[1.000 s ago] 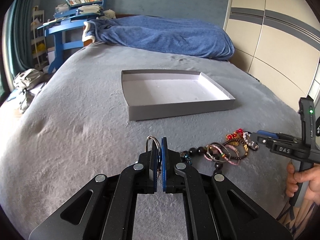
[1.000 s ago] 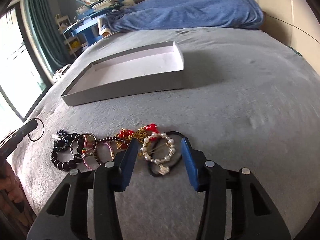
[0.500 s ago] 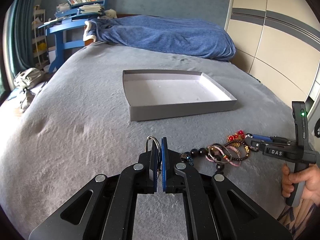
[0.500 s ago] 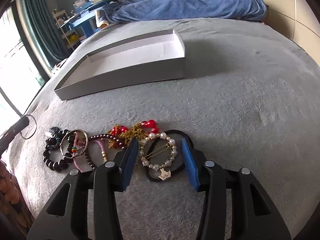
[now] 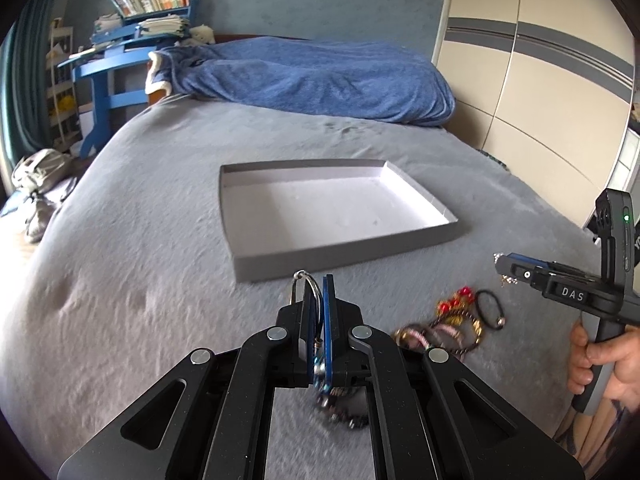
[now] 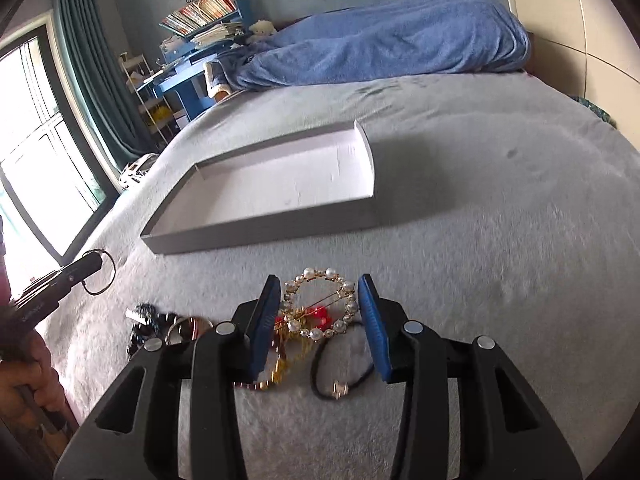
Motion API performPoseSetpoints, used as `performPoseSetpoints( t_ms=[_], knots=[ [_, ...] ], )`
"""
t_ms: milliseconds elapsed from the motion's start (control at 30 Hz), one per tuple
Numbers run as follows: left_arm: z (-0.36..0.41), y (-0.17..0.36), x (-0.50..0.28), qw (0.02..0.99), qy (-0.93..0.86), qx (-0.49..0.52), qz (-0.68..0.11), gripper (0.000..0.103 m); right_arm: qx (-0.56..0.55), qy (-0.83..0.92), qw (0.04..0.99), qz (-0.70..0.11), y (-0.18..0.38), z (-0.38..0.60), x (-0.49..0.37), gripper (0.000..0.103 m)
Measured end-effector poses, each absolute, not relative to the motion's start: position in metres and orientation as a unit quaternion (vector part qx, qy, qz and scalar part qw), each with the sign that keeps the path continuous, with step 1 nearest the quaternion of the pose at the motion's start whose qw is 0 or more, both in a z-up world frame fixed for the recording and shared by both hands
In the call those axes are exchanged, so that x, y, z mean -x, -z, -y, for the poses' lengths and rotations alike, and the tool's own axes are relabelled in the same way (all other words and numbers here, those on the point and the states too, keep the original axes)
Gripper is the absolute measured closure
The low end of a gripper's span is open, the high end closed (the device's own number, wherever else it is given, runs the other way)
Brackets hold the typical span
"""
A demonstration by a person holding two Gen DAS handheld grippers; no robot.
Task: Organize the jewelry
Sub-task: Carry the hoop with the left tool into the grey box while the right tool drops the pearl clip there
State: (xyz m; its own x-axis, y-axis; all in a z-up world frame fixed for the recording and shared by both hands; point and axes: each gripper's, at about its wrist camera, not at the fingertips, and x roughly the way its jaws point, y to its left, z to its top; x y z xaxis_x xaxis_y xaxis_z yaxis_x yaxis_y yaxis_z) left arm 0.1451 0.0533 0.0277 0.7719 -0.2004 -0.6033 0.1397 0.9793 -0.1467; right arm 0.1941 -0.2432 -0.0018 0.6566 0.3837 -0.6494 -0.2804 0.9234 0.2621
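My left gripper is shut on a thin silver ring, held above the grey bed just short of the shallow grey tray. The right wrist view shows that ring hanging from the left gripper's tip. My right gripper is shut on a round pearl-and-gold hoop, lifted clear of the jewelry pile. A black hair tie and dark beads lie on the bed below. The tray holds nothing.
A blue blanket is bunched at the head of the bed. A blue desk with books stands to the left, a wardrobe to the right. A hand grips the right gripper's handle.
My right gripper has narrowed onto the pearl hoop and lifted it off the pile. The left gripper has risen a little with its ring, toward the tray.
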Motion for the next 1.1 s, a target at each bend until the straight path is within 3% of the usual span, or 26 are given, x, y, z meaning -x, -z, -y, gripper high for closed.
performPoseSetpoints(
  t_ms=[600,1100],
  knots=[
    [-0.052,-0.037,-0.228,0.941,0.109,0.006,-0.320,0.099,-0.035,-0.225,0.918,-0.323,-0.033,0.203,-0.277,0.063],
    [-0.045,-0.009,-0.278,0.925,0.126,0.023,-0.358,0.099,0.018,-0.230,0.911,-0.342,-0.002,0.170,-0.327,0.063]
  ],
)
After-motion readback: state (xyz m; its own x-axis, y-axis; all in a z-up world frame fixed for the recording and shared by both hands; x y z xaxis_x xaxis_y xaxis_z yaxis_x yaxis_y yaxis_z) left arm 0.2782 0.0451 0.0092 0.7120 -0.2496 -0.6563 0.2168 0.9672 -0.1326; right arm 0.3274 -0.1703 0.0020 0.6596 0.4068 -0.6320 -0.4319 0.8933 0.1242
